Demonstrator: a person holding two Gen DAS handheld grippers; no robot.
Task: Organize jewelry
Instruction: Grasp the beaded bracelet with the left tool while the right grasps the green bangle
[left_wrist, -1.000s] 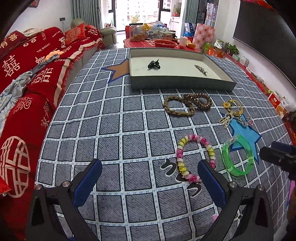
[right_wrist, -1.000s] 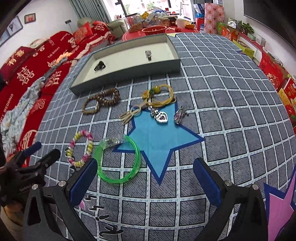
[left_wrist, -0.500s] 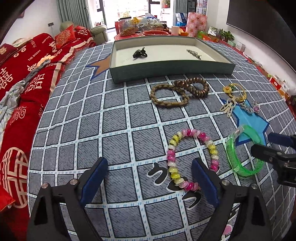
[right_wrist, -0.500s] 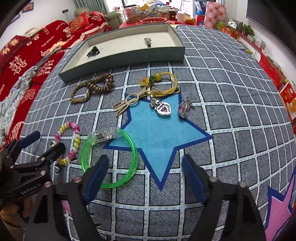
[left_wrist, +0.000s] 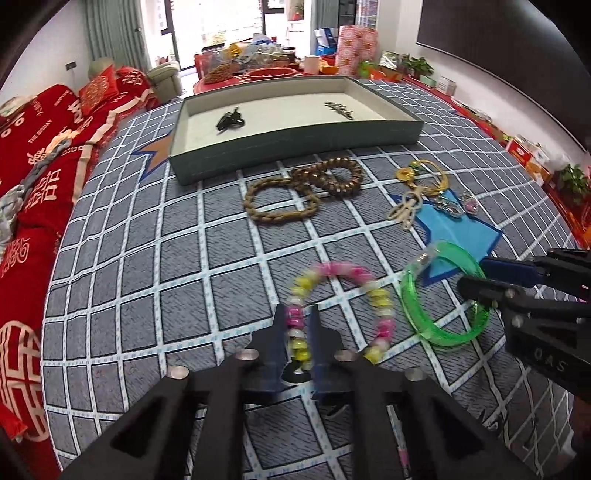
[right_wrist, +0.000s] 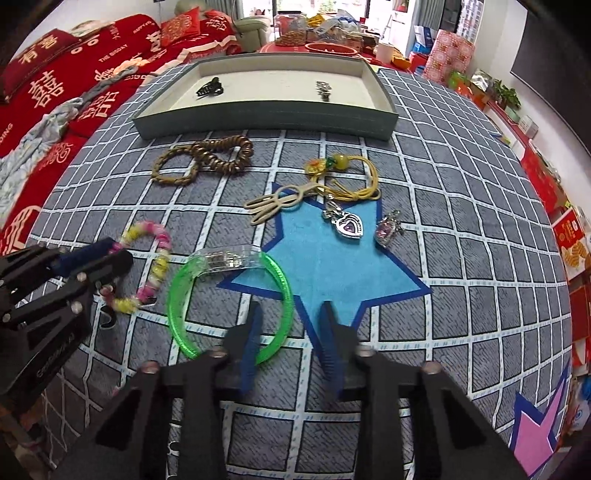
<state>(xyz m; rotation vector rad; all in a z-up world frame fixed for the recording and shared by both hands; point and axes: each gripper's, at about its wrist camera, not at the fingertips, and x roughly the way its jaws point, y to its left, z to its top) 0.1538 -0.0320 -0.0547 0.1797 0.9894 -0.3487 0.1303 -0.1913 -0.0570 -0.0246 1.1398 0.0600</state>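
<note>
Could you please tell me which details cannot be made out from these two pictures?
- Beaded bracelet: motion-blurred in the left view; the left gripper hides its near beads.
- Green bangle: in the right view, a finger of the right gripper hides its near rim, so contact is unclear.
- Tray: its two small dark pieces are too small to identify.

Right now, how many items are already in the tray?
2. A dark hair clip lies toward the tray's left end, and a small metal clip sits right of centre. Nothing else shows on the tray floor.
</note>
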